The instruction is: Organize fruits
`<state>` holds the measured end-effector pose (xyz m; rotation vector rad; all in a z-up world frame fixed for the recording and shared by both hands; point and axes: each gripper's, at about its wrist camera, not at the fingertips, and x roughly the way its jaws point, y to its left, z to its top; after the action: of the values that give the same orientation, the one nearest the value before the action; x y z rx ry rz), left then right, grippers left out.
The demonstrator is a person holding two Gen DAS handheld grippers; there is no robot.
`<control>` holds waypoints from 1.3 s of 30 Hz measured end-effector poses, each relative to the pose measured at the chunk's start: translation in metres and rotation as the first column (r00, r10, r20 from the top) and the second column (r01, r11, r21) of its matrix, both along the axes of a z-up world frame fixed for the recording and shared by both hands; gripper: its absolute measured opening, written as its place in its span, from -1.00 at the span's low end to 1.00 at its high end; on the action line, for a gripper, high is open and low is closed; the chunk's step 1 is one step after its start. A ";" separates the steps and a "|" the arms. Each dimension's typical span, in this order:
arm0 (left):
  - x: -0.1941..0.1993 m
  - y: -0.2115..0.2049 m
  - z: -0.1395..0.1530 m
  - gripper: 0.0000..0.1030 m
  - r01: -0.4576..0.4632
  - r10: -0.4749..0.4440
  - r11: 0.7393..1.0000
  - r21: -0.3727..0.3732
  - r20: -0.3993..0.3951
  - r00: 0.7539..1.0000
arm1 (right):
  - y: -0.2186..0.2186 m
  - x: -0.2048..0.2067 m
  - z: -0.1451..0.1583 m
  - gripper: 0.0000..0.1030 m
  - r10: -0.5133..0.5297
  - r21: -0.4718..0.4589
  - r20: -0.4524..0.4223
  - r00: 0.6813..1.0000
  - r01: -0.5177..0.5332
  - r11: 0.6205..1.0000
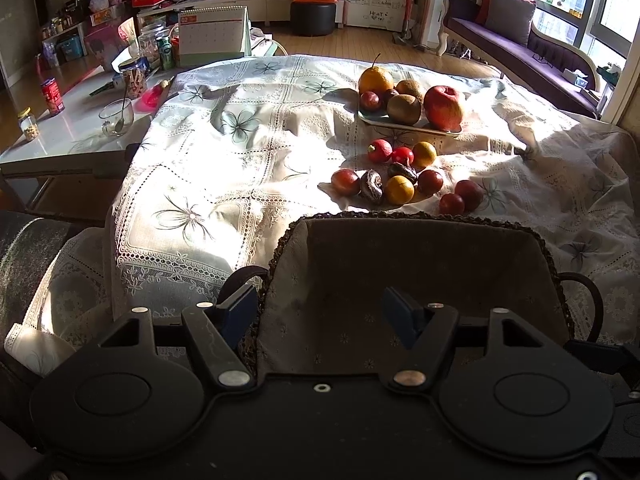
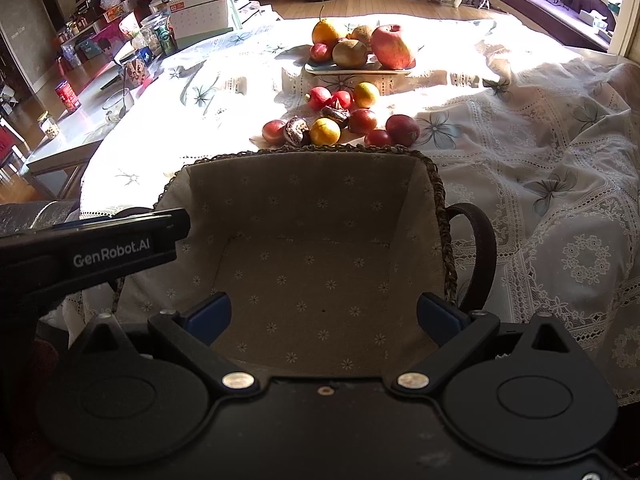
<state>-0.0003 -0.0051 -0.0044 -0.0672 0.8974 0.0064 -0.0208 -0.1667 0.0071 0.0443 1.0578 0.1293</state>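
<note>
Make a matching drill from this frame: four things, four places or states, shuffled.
Things:
1. big red apple
2. basket
3. calendar
4. left gripper

Places or states:
A. empty, nearest the cameras
B. on the plate with other fruit
C. open, over the basket's near edge
D. standing at the far left of the table

Pairs: 1-B, 2-A, 3-D, 4-C

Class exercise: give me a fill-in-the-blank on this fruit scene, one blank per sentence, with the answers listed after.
1. The lined basket holds ____ fruit.
2. The big red apple lies on the ____.
3. Both the left gripper and the right gripper are ____.
4. The small loose fruits lie on the ____.

Answers: no; plate; open; tablecloth
</note>
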 end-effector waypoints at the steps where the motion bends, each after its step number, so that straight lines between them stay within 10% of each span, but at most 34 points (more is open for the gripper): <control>1: 0.000 0.001 0.001 0.36 -0.002 0.002 1.000 -0.001 0.003 1.000 | 0.000 0.000 0.002 1.00 -0.001 -0.003 0.010 1.000 0.001 1.000; 10: 0.012 0.005 0.012 0.16 0.070 -0.071 0.996 -0.046 -0.015 0.997 | -0.008 0.006 0.020 1.00 0.015 0.064 -0.003 1.000 -0.015 0.998; 20: 0.059 0.022 0.047 0.16 0.026 -0.018 0.992 -0.121 0.069 0.997 | -0.031 0.061 0.071 1.00 -0.076 0.020 0.250 0.965 0.074 0.997; 29: 0.130 0.005 0.032 0.17 -0.020 0.022 1.000 -0.018 0.116 0.993 | -0.049 0.184 0.004 1.00 -0.217 0.003 0.112 0.970 0.218 0.976; 33: 0.155 0.002 0.007 0.17 0.010 -0.005 0.996 -0.093 0.054 0.999 | -0.054 0.215 -0.031 1.00 -0.271 0.038 0.024 0.962 0.270 0.962; 39: 0.170 -0.008 -0.023 0.13 -0.033 0.036 0.994 -0.106 0.030 0.999 | -0.058 0.232 -0.050 1.00 -0.269 0.034 0.096 0.958 0.267 0.963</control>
<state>0.1700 -0.0128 -0.0278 -0.1804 0.8641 -0.0098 0.2110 -0.2243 -0.0434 0.1972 0.9413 -0.1028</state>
